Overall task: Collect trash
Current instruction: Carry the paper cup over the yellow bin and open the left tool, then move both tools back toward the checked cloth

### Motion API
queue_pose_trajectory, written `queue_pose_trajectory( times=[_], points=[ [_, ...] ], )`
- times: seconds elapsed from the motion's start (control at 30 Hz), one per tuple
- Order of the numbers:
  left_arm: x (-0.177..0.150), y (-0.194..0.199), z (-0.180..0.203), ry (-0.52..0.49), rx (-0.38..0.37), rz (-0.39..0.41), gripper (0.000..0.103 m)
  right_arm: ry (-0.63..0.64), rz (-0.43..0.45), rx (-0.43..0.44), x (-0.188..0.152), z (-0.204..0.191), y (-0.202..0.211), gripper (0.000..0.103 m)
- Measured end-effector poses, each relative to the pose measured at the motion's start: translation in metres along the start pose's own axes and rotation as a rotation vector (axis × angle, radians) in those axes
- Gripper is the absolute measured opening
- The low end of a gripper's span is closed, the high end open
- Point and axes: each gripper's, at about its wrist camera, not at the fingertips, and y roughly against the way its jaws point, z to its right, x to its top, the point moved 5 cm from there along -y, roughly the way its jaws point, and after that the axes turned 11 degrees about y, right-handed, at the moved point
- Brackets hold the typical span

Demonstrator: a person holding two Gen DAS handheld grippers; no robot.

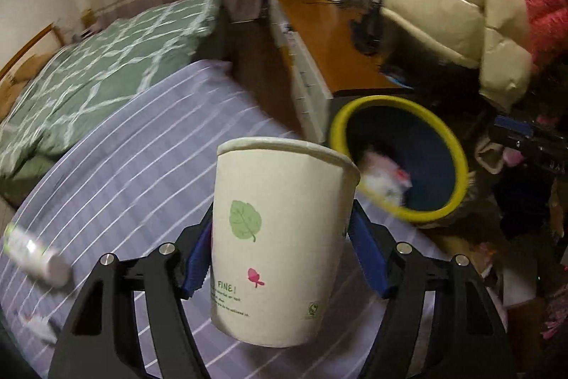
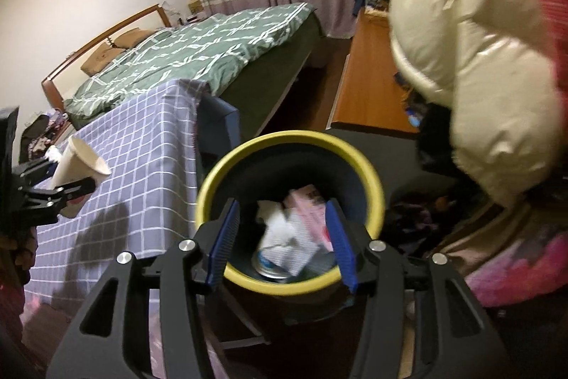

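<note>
My left gripper (image 1: 280,254) is shut on a white paper cup (image 1: 280,237) with a green leaf print, held upright above the purple checked tablecloth (image 1: 142,173). The cup (image 2: 80,166) and left gripper (image 2: 76,189) also show at the far left of the right wrist view. A dark bin with a yellow rim (image 1: 443,134) stands just beyond the cup to the right. My right gripper (image 2: 284,240) is open and empty, right above that bin (image 2: 371,173), which holds crumpled paper (image 2: 284,237), a pink packet (image 2: 312,212) and a can.
A small white bottle (image 1: 35,254) and a scrap (image 1: 39,325) lie on the tablecloth at left. A bed with a green quilt (image 2: 198,52) is behind the table. A wooden desk (image 1: 337,38) and a cream puffer jacket (image 2: 479,66) are at right.
</note>
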Motion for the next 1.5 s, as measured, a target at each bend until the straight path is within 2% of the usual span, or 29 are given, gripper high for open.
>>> queue_pose_trajectory(
  times=[0.07, 0.23, 0.4, 0.57, 0.73, 0.9, 1.0, 1.13, 1.3, 1.4, 1.5],
  points=[
    [0.008, -0.008, 0.027, -0.035, -0.026, -0.003, 0.069, 0.005, 0.009, -0.029, -0.005, 0.007, 0.009, 0.055],
    [0.024, -0.033, 0.090, -0.106, -0.073, -0.019, 0.069, 0.011, 0.016, -0.088, -0.022, 0.022, 0.025, 0.055],
    [0.035, -0.059, 0.134, -0.153, -0.099, -0.035, 0.069, -0.016, 0.010, -0.106, -0.039, 0.037, 0.033, 0.055],
    [0.042, -0.080, 0.159, -0.166, -0.103, -0.045, 0.073, -0.042, 0.005, -0.119, -0.048, 0.049, 0.036, 0.055],
    [0.054, -0.090, 0.162, -0.141, -0.091, -0.031, 0.087, -0.047, 0.003, -0.123, -0.050, 0.049, 0.037, 0.056],
    [0.055, -0.066, 0.140, -0.079, -0.094, 0.007, 0.087, -0.039, 0.003, -0.113, -0.050, 0.043, 0.036, 0.056],
    [0.046, -0.029, 0.115, -0.052, -0.094, 0.082, 0.092, -0.039, -0.001, -0.103, -0.051, 0.039, 0.033, 0.056],
    [0.020, 0.017, 0.072, 0.019, -0.093, 0.155, 0.093, -0.037, -0.011, -0.089, -0.050, 0.034, 0.023, 0.057],
    [-0.024, 0.069, 0.006, 0.103, -0.009, 0.249, 0.096, -0.017, -0.024, -0.071, -0.047, 0.019, 0.012, 0.057],
    [-0.054, 0.093, -0.037, 0.163, 0.068, 0.301, 0.096, 0.003, -0.027, -0.060, -0.042, 0.006, 0.007, 0.058],
    [-0.088, 0.113, -0.086, 0.246, 0.146, 0.320, 0.096, 0.025, -0.031, -0.040, -0.038, -0.011, 0.002, 0.059]
  ],
)
